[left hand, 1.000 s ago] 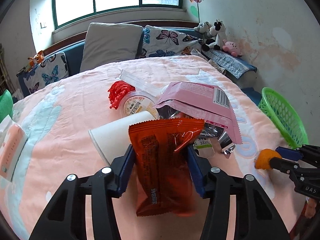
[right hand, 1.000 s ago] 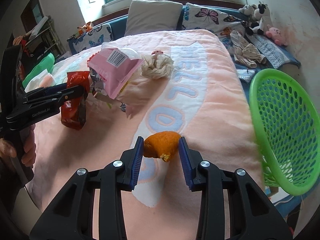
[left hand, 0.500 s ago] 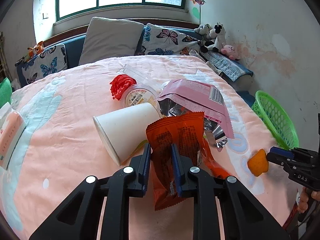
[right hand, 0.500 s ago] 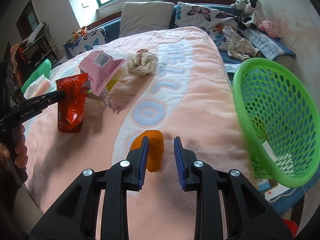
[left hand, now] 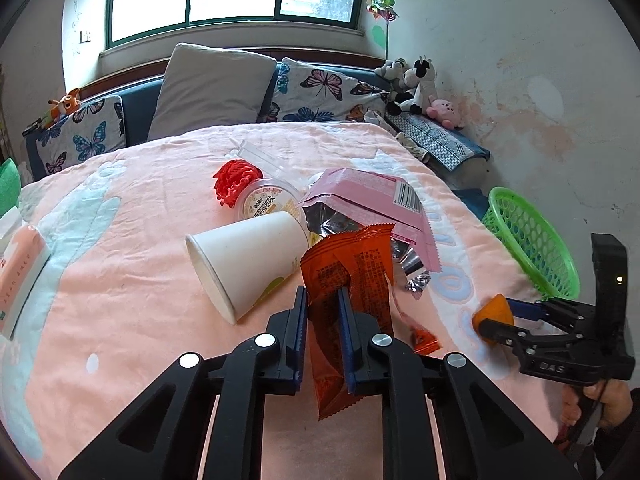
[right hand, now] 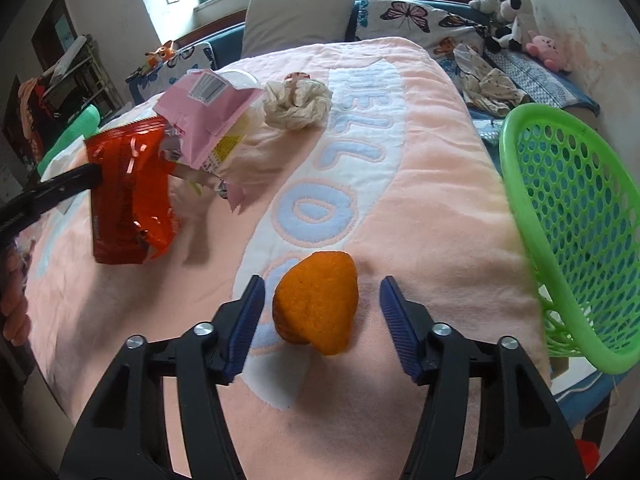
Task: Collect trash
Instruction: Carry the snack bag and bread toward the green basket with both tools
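Left gripper (left hand: 323, 322): jaws closing, clenched on the orange snack wrapper (left hand: 348, 276), which hangs lifted above the pink blanket (left hand: 132, 248). Right gripper (right hand: 320, 316): jaws opening, orange peel (right hand: 316, 300) between them, pads clear of it on both sides. Green basket (right hand: 576, 216) stands just right of the peel, at the bed's edge. White paper cup (left hand: 244, 256) lies on its side left of the wrapper; pink pouch (left hand: 372, 204) just beyond.

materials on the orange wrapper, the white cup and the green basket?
Orange wrapper: thin glossy plastic film, going by its creases and sheen. White cup: likely paper with a matte finish and a rolled rim; any coating can't be told. Green basket: moulded plastic, smooth and slightly shiny, with a perforated wall.
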Available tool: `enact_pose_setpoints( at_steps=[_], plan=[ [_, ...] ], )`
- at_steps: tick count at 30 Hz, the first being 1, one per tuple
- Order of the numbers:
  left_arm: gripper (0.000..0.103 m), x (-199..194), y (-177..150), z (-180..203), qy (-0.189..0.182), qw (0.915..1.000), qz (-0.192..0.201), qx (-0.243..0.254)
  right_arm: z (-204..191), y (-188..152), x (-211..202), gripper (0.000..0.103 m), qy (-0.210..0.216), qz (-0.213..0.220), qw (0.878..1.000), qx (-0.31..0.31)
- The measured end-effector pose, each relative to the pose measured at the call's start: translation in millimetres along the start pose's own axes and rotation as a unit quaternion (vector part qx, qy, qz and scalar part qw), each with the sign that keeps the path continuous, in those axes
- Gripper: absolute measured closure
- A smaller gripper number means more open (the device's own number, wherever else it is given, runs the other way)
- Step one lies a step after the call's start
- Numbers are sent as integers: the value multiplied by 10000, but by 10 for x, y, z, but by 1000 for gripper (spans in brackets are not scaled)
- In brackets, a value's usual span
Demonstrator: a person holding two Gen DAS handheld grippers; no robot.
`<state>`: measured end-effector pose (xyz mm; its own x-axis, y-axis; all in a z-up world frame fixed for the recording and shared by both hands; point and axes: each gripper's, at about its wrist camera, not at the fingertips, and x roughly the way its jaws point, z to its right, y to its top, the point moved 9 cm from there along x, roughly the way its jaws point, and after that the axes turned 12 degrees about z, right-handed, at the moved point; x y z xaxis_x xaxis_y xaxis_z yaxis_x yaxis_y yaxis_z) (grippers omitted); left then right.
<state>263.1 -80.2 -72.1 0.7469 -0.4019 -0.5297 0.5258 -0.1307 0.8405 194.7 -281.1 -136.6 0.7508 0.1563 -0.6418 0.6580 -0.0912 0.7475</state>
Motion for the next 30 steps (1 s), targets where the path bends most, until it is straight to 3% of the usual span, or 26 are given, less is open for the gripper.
enact_pose_setpoints(
  at_steps=[2, 6, 13, 30],
  plan=[
    [89, -46, 3, 4, -31, 10000, 31, 1, -31, 13, -1, 61, 1, 20, 9999, -98],
    [89, -98, 13, 47, -87, 9999, 34, -42, -55, 10, -30, 65, 10, 40, 9999, -160],
    [90, -155, 107, 224, -244, 9996, 80, -76, 66, 48, -185, 67, 2, 124, 9998, -146],
    [96, 59, 321, 1104, -839, 9961, 58, 262, 941, 276, -744, 67, -577, 508, 9970, 118]
  ],
)
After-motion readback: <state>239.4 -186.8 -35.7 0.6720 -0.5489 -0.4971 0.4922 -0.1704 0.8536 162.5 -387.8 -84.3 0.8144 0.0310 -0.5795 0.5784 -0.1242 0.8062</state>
